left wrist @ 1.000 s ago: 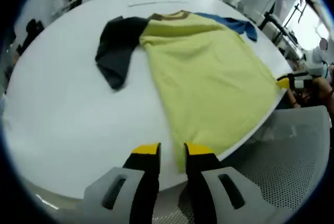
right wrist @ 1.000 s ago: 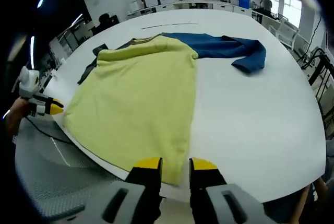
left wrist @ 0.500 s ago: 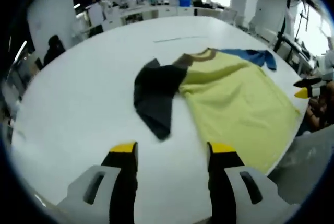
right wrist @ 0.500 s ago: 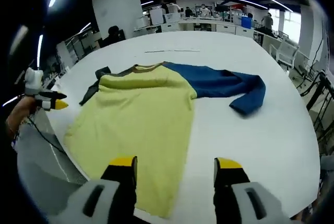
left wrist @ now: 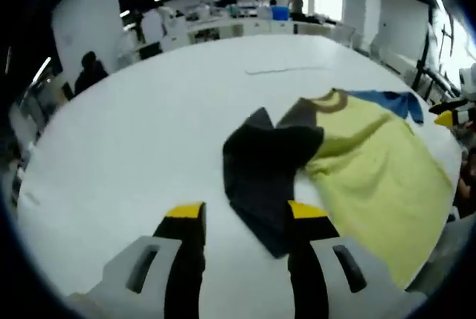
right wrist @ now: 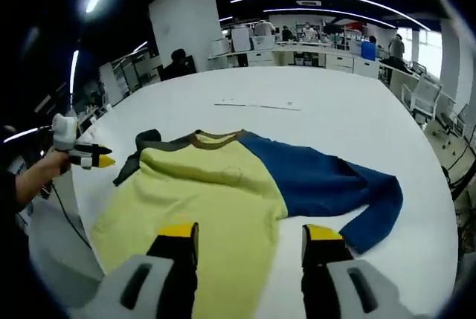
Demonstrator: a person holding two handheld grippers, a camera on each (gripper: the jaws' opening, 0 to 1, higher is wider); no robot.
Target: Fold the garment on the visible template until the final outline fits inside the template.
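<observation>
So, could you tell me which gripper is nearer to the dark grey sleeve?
Left. The left gripper hovers open right at the dark grey sleeve, while the right gripper hovers open over the yellow body, well across the garment from it.

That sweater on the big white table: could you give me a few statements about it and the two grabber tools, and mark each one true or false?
1. The sweater has a yellow-green body, one blue sleeve and one dark grey sleeve. True.
2. The sweater is already folded into a neat square. False: it lies spread out flat on the table, both sleeves out to the sides.
3. The right gripper is clamped on the blue sleeve. False: its jaws stand apart with nothing between them.
4. The left gripper is open, pointing toward the dark grey sleeve. True.
5. The collar has a brown band. True.
6. A red mug stands beside the sweater. False: the table around the sweater is bare.
</observation>
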